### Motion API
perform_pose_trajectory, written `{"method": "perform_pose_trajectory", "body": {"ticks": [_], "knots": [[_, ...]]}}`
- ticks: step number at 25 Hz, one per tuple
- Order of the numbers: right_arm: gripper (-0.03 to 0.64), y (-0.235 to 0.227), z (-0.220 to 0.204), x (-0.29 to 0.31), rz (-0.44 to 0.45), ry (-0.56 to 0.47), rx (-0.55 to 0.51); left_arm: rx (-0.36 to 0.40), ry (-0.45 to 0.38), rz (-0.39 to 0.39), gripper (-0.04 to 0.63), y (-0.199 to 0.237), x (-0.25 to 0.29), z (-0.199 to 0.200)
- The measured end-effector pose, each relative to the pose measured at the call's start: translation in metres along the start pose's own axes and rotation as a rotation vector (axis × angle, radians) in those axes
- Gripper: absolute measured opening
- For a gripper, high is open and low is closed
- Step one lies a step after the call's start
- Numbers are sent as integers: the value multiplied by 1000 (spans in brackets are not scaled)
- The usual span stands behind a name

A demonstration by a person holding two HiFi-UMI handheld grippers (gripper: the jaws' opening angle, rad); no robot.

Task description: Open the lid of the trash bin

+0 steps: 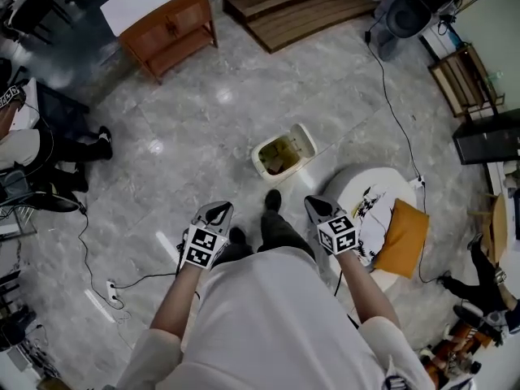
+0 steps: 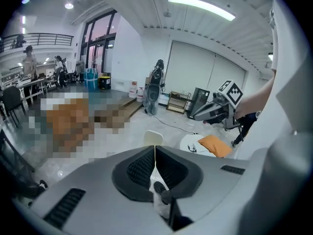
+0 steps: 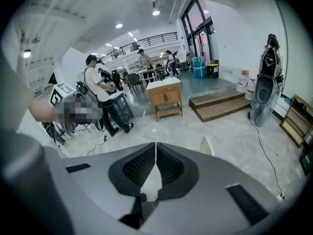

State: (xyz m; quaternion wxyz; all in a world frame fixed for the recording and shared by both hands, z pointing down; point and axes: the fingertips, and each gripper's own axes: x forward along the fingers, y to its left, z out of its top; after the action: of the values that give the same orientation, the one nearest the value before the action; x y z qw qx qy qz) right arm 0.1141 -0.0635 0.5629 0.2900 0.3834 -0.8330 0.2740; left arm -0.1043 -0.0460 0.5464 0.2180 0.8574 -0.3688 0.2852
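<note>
As the person stands on the grey marbled floor [image 1: 203, 128], both grippers are held low in front of the body, well short of the bin.

- Brown stepped wooden platform [image 1: 301, 6]: far ahead of the right gripper.
- Brown wooden cabinet with a white top [image 1: 166, 27]: far ahead of the left gripper.
- White round seat with a dark print [image 1: 357, 189]: just beside the right gripper, on its outer side. An orange cushion [image 1: 404, 238] lies on it.
- Small cream rectangular trash bin [image 1: 272, 165]: on the floor ahead of and between the two grippers, apart from both. Its cream lid [image 1: 305, 142] stands raised on the far right edge; brownish inside is in view.
- Left gripper [image 1: 218, 210]: jaws together, nothing between them. Lid tip shows just above them in the left gripper view.
- Right gripper [image 1: 315, 204]: jaws together, nothing held. Lid edge shows up and to the right in the right gripper view.
</note>
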Motion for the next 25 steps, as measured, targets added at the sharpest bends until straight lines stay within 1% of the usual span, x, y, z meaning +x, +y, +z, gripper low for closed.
{"method": "perform_pose_trajectory", "body": {"ticks": [8,13,17,21,25], "knots": [[31,34,-4,-31,-79,-59,32,19,-60,-27,18,-10,-46,-11],[31,58,-20,-59,-132,-84,29,27,-106,-55,18,-22,-68,-20],[31,73,-32,-83,-165,-101,28,33,-137,-74,18,-33,-83,-19],[31,76,-36,-106,-183,-120,26,35,-162,-91,18,-49,-95,-9],[31,68,-36,-123,-186,-143,9,42,-184,-87,18,-68,-97,3]]}}
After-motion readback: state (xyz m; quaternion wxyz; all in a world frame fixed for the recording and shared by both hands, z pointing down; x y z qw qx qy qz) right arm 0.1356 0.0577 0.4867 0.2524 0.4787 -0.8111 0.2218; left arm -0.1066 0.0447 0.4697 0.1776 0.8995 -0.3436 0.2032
